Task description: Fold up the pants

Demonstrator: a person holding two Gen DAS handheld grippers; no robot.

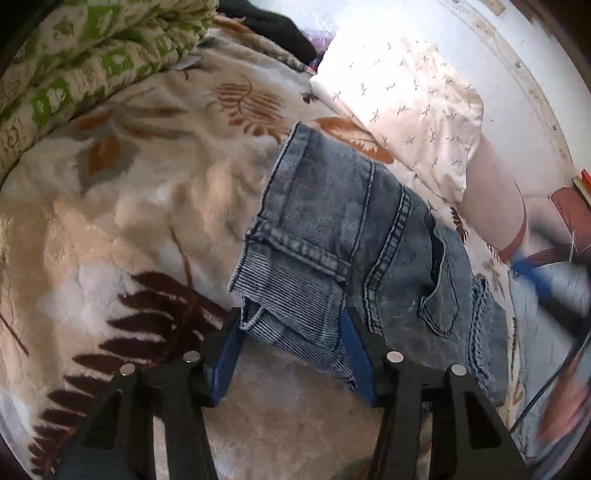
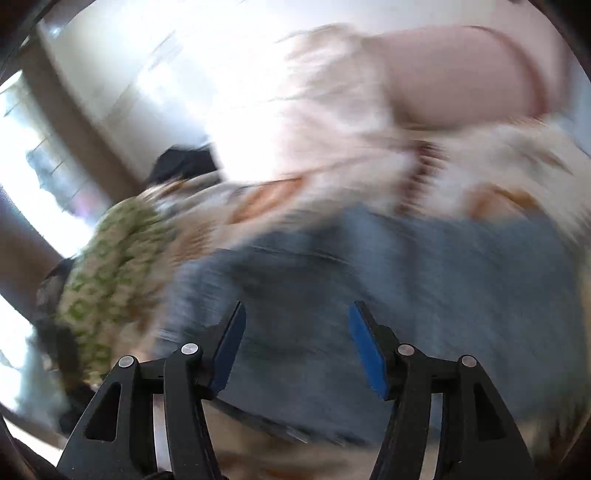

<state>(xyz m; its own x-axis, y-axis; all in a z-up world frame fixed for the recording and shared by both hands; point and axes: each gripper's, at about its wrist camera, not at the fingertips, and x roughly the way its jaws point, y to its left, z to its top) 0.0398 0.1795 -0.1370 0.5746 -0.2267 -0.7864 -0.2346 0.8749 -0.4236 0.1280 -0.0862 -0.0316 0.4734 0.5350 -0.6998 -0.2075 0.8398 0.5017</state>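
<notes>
The folded blue denim pants [image 1: 332, 221] lie on a fluffy cream blanket with leaf prints [image 1: 129, 221]; a back pocket and waistband seams face up. My left gripper [image 1: 291, 354] is at their near edge with its jaws apart. A fold of denim lies loosely between the blue pads [image 1: 225, 365], which do not squeeze it. The right wrist view is heavily motion-blurred. In it, my right gripper [image 2: 297, 347] stands open above the pants [image 2: 406, 277] with nothing between its fingers.
A green and cream patterned quilt [image 1: 74, 74] is bunched at the far left, with a black garment [image 1: 273, 26] beyond it. A person in a pale printed shirt [image 1: 406, 110] sits at the bed's far right, with a bare arm [image 1: 495, 199] near the pants.
</notes>
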